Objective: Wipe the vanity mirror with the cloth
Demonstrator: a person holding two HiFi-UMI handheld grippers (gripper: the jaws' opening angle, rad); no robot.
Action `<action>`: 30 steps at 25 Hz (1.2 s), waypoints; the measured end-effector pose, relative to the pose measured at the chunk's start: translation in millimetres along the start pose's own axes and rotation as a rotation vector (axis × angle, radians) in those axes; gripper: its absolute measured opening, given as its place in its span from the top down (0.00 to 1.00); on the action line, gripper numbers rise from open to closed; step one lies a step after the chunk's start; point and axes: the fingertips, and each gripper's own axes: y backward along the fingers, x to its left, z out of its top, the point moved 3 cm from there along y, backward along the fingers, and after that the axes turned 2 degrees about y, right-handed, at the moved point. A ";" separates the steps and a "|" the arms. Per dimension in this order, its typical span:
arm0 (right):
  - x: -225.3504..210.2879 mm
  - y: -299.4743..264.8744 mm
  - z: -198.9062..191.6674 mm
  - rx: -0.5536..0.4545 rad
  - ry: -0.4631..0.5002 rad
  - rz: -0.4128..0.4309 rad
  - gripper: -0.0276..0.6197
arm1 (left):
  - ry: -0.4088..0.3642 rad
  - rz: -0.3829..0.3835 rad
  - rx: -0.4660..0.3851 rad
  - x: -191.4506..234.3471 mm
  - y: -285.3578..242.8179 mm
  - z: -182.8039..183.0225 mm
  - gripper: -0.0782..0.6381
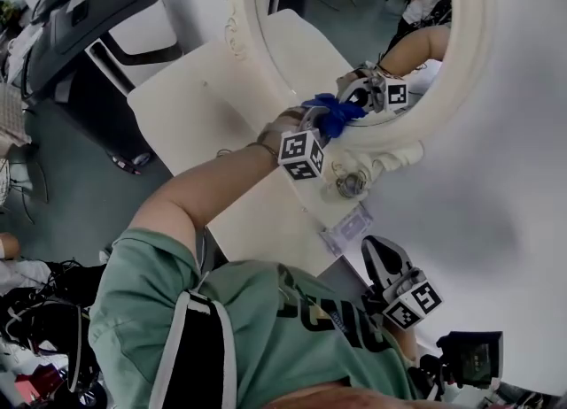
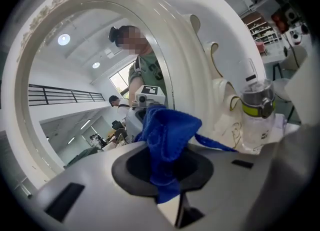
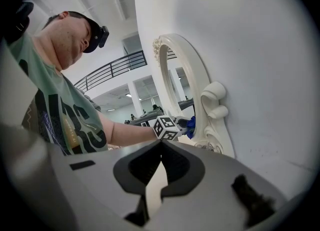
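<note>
Head view: left claw [image 1: 330, 122] is clamped on the blue cloth [image 1: 341, 112], pressed at the bottom edge of the mirror [image 1: 354, 18] where glass meets frame. The mirror stands on the white bench [image 1: 190, 102]. Right claw [image 1: 378, 248] hangs low by the body, well apart from the mirror. Left gripper view: jaws closed on a bunch of cloth, free end at the lower glass; a bottle [image 2: 257, 110] sits just beside the frame. Right gripper view: jaws nearly together, nothing in them. My read: wiping is under way at the lower rim. No smears show, so the done share is unclear; the upper glass is likely left.
</note>
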 end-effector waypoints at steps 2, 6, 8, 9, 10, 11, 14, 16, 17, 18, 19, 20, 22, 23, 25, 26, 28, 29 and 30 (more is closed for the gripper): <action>2.8 5.7 1.0 -0.010 0.001 0.000 0.94 | 0.042 -0.037 0.011 -0.5 4.0 -2.6 0.78; -2.5 8.8 5.3 -0.046 0.015 -0.010 0.94 | 0.144 0.107 0.007 98.2 28.7 -7.7 0.78; -6.9 9.8 6.9 -0.062 0.023 -0.017 0.94 | 0.181 0.245 -0.015 176.9 55.3 1.5 0.78; -8.6 10.8 7.4 -0.070 0.026 -0.020 0.94 | 0.194 0.315 -0.031 216.9 70.6 11.2 0.78; -10.2 12.0 7.9 -0.078 0.028 -0.021 0.94 | 0.197 0.383 -0.050 254.8 86.4 24.4 0.78; -11.8 13.1 8.4 -0.085 0.030 -0.021 0.94 | 0.184 0.446 -0.066 288.9 102.0 40.3 0.78; -15.9 16.1 10.3 -0.106 0.034 -0.023 0.94 | 0.112 0.586 -0.092 365.4 137.4 87.2 0.78; -16.4 17.3 10.3 -0.114 0.032 -0.025 0.94 | 0.118 0.634 -0.093 399.2 148.8 106.5 0.78; -16.3 17.4 10.0 -0.117 0.031 -0.024 0.94 | 0.135 0.650 -0.090 411.8 151.6 112.2 0.78; -16.2 17.2 9.6 -0.119 0.030 -0.023 0.94 | 0.153 0.660 -0.086 421.2 152.6 116.0 0.78; -16.4 16.9 9.3 -0.121 0.030 -0.021 0.94 | 0.165 0.663 -0.079 426.7 151.5 118.4 0.78; -16.8 16.9 9.0 -0.122 0.031 -0.020 0.94 | 0.161 0.663 -0.067 428.4 148.2 119.9 0.78; -17.7 18.0 9.0 -0.125 0.034 -0.019 0.94 | 0.117 0.664 -0.032 426.1 137.3 121.8 0.78; -17.8 19.0 8.7 -0.125 0.033 -0.019 0.94 | 0.103 0.667 -0.020 424.9 133.3 122.1 0.78; -18.7 20.4 7.1 -0.126 0.028 -0.020 0.94 | 0.103 0.665 -0.019 425.0 131.5 121.0 0.78; -19.3 20.6 6.1 -0.124 0.024 -0.021 0.94 | 0.103 0.660 -0.023 425.7 131.9 120.5 0.78; -19.6 20.2 4.4 -0.117 0.021 -0.021 0.94 | 0.101 0.655 -0.031 426.9 132.8 121.2 0.78; -18.9 19.8 4.1 -0.114 0.022 -0.019 0.94 | 0.100 0.657 -0.031 427.1 133.2 121.9 0.78; -17.8 19.4 4.2 -0.112 0.023 -0.017 0.94 | 0.096 0.658 -0.030 426.4 133.4 122.4 0.78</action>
